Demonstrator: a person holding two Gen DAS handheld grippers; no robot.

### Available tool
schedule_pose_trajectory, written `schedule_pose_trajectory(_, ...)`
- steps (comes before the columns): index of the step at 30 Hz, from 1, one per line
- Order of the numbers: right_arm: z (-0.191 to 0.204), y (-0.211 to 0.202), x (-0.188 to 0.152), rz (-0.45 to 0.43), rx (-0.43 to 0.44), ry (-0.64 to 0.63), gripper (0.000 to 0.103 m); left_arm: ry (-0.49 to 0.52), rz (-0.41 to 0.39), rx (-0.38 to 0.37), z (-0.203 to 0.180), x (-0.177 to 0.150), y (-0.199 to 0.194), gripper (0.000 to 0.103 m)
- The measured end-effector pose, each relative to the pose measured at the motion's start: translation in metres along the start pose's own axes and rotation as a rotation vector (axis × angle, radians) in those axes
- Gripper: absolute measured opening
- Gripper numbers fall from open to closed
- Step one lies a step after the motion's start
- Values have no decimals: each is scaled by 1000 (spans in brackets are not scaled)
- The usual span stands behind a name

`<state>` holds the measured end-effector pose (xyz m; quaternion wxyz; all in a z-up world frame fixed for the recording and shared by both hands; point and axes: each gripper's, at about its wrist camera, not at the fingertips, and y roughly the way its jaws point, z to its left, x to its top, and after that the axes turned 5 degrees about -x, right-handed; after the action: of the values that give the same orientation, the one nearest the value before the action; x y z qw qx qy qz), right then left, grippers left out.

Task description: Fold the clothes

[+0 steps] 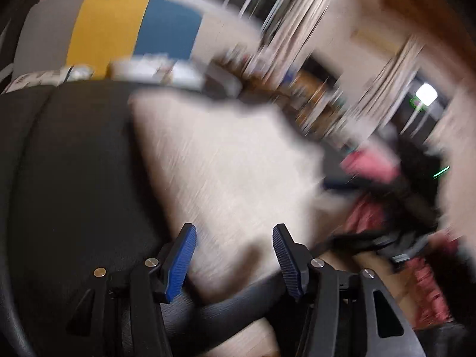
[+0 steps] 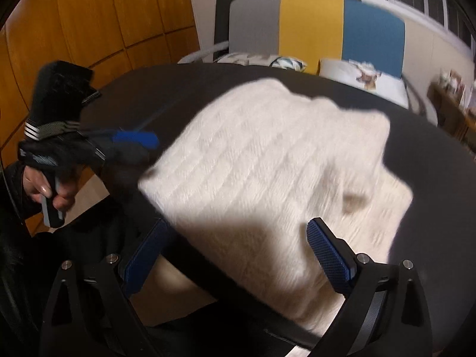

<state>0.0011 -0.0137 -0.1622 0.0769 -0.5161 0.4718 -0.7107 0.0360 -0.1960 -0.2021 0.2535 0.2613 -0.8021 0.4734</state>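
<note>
Cream ribbed knit sweater (image 2: 267, 163) is spread on dark round worktop (image 2: 431, 154), at 12 o'clock of both wide-open, empty claws; right claw (image 2: 238, 255) is judged nearer than left claw (image 1: 235, 255).

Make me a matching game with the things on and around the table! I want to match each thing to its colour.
Things:
1. sweater
2. table
3. gripper pads
4. middle stripe of the chair back

Colours:
A. yellow
B. black
C. cream white
D. blue

Pairs: 1-C, 2-B, 3-D, 4-A
</note>
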Motion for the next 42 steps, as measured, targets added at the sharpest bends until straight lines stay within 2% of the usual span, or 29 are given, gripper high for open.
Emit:
schedule_pose_trajectory(2, 1, 20, -7, 99, -39, -24, 98, -35, -5, -17, 4, 0, 1, 58)
schedule_pose_trajectory(4, 10, 32, -18, 125, -90, -112, 99, -60, -40, -30, 10, 8, -9, 57)
schedule_pose_trajectory(5, 14, 30, -18, 129, -85, -142, 100, -66, -71, -34, 14, 16, -17, 57)
schedule_pose_trajectory(7, 9, 23, -7, 144, -27, -108, 100, -60, -133, -28, 21, 36, -32, 55)
schedule_pose_trajectory(9, 1, 8, 12, 98, 2, -95, 100, -45, -209, -54, 27, 62, -47, 55)
schedule_pose_trajectory(13, -14, -11, 62, -36, 8, -114, 100, -46, -230, -92, 46, 125, -36, 55)
schedule_pose_trajectory(15, -22, -6, 87, -79, 10, -121, 100, -55, -217, -91, 56, 151, -22, 55)
schedule_pose_trajectory(17, -30, 10, 103, -60, -6, -132, 100, -60, -159, -51, 68, 172, 5, 55)
schedule_pose_trajectory(21, -63, 70, 103, 88, 5, -64, 100, -65, 108, -11, 88, 185, 86, 54)
schedule_pose_trajectory(23, -82, 99, 91, 191, 37, 6, 101, -9, 166, 34, 89, 177, 107, 54)
schedule_pose_trajectory(25, -101, 94, 81, 107, 122, 86, 101, 16, 129, 27, 85, 181, 99, 54)
schedule_pose_trajectory(26, -105, 91, 80, 96, 147, 95, 101, 19, 117, 22, 84, 184, 94, 54)
schedule_pose_trajectory(29, -111, 78, 86, 51, 192, 90, 102, 103, 25, 45, 68, 195, 76, 54)
schedule_pose_trajectory(31, -113, 69, 97, 13, 210, 64, 102, 173, -30, 12, 52, 200, 66, 54)
schedule_pose_trajectory(32, -114, 68, 102, 0, 237, 45, 102, 208, -26, 2, 44, 201, 67, 55)
schedule_pose_trajectory(33, -115, 68, 108, -14, 264, 26, 102, 236, 0, 13, 35, 201, 73, 55)
schedule_pose_trajectory(35, -120, 86, 114, 47, 277, 13, 102, 280, 166, 69, 29, 194, 109, 55)
schedule_pose_trajectory(36, -123, 106, 111, 143, 296, 33, 102, 270, 234, 90, 33, 187, 125, 55)
schedule_pose_trajectory(38, -126, 115, 104, 176, 290, 26, 101, 258, 179, 47, 32, 187, 114, 53)
schedule_pose_trajectory(42, -160, 69, 92, 11, 467, 163, 102, 259, 42, -72, 25, 195, 81, 53)
